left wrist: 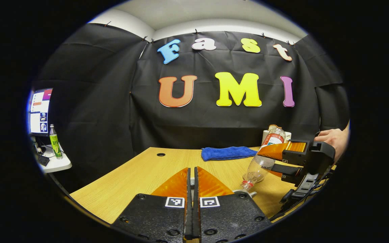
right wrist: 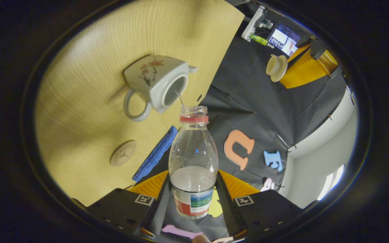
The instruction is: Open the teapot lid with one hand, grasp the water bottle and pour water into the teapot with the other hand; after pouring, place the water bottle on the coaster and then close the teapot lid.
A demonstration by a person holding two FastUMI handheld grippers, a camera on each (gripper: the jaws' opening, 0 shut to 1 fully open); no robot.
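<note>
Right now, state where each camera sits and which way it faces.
Left gripper view: rides the left gripper, facing level across the table to the wall; its shut fingers show, a hand opposite.
Right gripper view: rides the right gripper, tilted down over the teapot; its fingers clamp the bottle.
Shared: bottle, cloth, table.
</note>
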